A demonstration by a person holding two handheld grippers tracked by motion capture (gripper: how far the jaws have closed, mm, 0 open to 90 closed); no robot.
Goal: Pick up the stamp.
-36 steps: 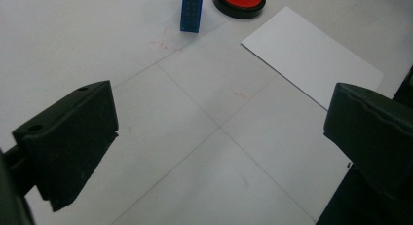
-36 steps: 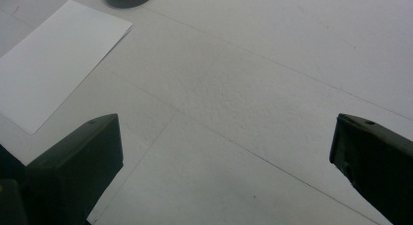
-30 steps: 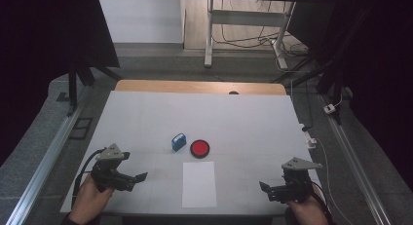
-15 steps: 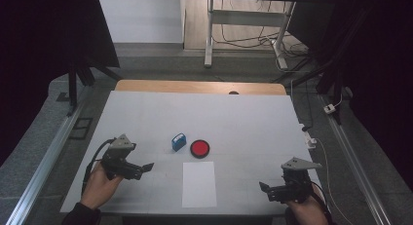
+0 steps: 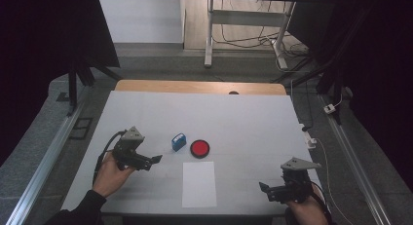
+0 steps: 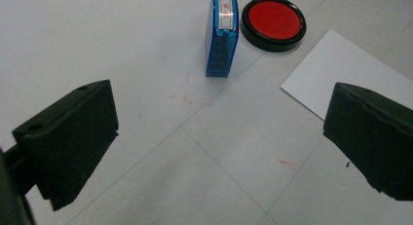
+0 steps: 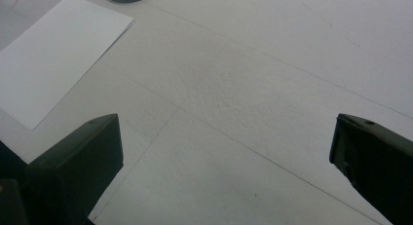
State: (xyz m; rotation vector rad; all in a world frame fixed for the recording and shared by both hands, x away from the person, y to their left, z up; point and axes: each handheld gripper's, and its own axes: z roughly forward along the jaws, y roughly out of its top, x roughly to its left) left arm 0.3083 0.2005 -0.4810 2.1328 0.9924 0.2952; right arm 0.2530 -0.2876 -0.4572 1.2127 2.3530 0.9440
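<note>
Hovering low by the table's (image 5: 146,108) near right corner, the right hand-held gripper (image 5: 271,191) has its jaws spread wide and empty. A white sheet of paper (image 5: 199,183) lies at the near edge, around the middle. Toward the left edge, the left hand-held gripper (image 5: 152,161) also gapes wide, empty. Beyond it, near the table's centre, a blue stamp (image 6: 221,35) lies just beside a round red ink pad (image 6: 273,22).

- Table (image 5: 243,113): white top, wooden strip along far edge.
- Red ink pad (image 5: 199,148): near centre.
- Blue stamp (image 5: 178,141): just left of pad.
- White paper sheet (image 5: 199,184): directly nearer than pad.
</note>
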